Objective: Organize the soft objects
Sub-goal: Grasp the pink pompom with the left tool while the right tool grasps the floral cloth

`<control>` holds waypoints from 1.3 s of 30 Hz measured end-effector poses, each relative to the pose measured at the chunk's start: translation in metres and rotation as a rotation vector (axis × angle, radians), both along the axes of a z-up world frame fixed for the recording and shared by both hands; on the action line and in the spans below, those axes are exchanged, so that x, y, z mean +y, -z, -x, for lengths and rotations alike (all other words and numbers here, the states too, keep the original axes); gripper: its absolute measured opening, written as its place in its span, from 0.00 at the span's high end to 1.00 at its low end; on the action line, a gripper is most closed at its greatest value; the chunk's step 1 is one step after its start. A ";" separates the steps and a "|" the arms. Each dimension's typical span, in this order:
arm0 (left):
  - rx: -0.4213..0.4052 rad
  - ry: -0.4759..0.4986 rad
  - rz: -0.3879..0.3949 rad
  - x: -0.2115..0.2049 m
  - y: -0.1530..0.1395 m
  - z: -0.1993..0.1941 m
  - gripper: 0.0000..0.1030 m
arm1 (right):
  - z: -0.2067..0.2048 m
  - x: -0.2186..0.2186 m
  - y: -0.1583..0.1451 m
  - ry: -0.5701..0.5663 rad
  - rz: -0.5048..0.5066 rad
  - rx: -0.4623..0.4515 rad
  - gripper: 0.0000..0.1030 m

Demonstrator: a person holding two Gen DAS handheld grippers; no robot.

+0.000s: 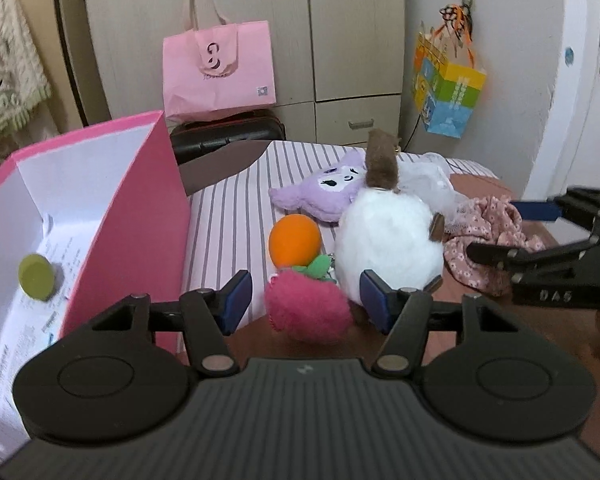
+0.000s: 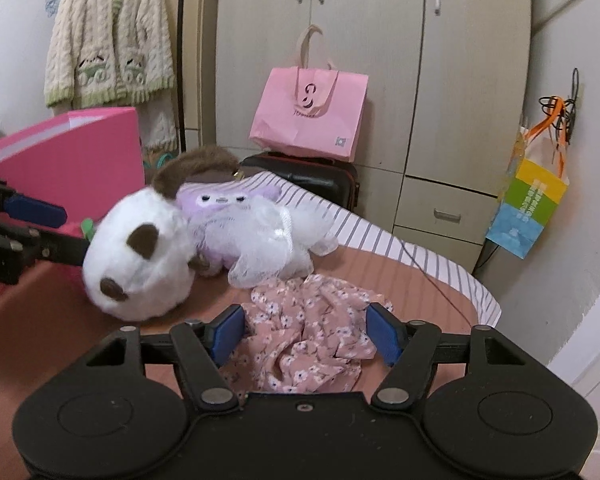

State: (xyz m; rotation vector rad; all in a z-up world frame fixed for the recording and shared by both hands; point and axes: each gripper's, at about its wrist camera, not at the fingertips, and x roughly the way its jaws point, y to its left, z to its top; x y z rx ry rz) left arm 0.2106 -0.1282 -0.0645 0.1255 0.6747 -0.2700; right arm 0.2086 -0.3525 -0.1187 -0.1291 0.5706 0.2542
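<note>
My left gripper point(image 1: 306, 300) is open, its blue pads on either side of a fuzzy pink strawberry plush point(image 1: 308, 310). Behind it lie an orange ball point(image 1: 295, 240), a white and brown plush point(image 1: 388, 236) and a purple plush point(image 1: 324, 188). My right gripper point(image 2: 306, 334) is open around a pink floral cloth point(image 2: 308, 344); it also shows in the left wrist view point(image 1: 504, 228). The white plush point(image 2: 138, 256), purple plush point(image 2: 228, 208) and a white mesh pouf point(image 2: 268, 244) lie beyond. A pink box point(image 1: 136, 216) stands open at left, a green disc point(image 1: 36, 278) inside.
The objects lie on a brown table point(image 2: 380, 276) with a striped cloth point(image 1: 228, 208). A pink bag point(image 2: 310, 116) sits on a black suitcase point(image 2: 320, 180) before the wardrobe. A colourful bag point(image 2: 528, 208) hangs at right, a cardigan point(image 2: 112, 36) at left.
</note>
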 end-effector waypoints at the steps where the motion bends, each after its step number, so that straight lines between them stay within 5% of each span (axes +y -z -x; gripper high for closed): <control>1: 0.009 -0.008 0.016 0.002 0.001 -0.001 0.43 | -0.001 0.001 0.002 -0.002 0.002 0.004 0.28; 10: 0.107 -0.038 0.152 0.014 0.023 -0.010 0.44 | -0.006 0.000 0.010 0.009 -0.035 0.046 0.27; 15: 0.050 -0.053 0.175 0.016 0.026 -0.005 0.51 | -0.001 0.000 0.010 -0.007 -0.071 0.060 0.44; 20: 0.025 -0.051 0.191 0.017 0.026 -0.002 0.66 | 0.007 0.005 0.009 -0.027 -0.078 0.057 0.71; 22: -0.028 -0.068 0.140 0.014 0.024 0.004 0.69 | 0.011 0.008 0.008 -0.028 -0.075 0.053 0.75; 24: -0.074 -0.074 0.117 0.013 0.020 0.010 0.69 | 0.017 0.010 0.008 -0.030 -0.077 0.040 0.76; 39: -0.039 -0.042 0.256 0.035 0.005 0.046 0.69 | 0.055 0.030 0.005 0.119 -0.202 0.042 0.75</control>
